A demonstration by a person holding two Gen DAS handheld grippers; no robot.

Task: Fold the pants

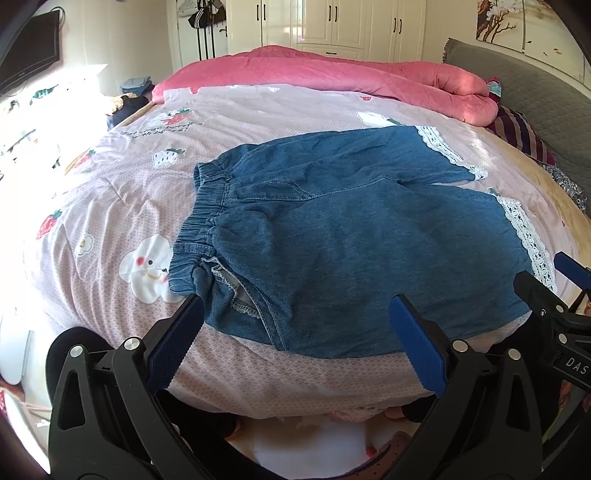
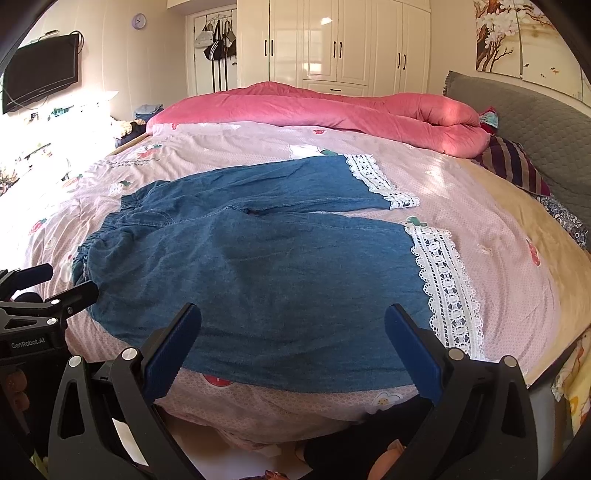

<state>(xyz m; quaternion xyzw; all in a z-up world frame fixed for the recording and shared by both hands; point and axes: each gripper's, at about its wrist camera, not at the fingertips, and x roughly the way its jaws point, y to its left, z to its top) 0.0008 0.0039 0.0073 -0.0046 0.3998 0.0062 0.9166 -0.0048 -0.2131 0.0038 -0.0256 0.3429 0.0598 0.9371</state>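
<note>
Blue denim pants [image 1: 332, 236] with white lace hems [image 2: 447, 284] lie spread flat on a pink printed bedspread [image 1: 122, 192]. The left gripper [image 1: 295, 306] and right gripper [image 2: 293, 314] hover at the near edge, fingers wide apart, holding nothing.

Left wrist view: looks forward from behind the left gripper [image 1: 295, 306], over the near bed edge, facing the wardrobe [image 1: 332, 26] on the far wall; waistband end of the pants [image 1: 332, 240] lies just ahead of the left finger.
Right wrist view: looks forward from behind the right gripper [image 2: 293, 315], same facing, set toward the lace hems; the near leg of the pants [image 2: 258, 280] lies just ahead between the fingers.
Nearness: both sit close and low over the near bed edge.
Shared: both show the whole pants, pink quilt [image 1: 332, 70], wardrobe, headboard [image 2: 535, 122] at right; each catches the other gripper at its frame edge.
</note>
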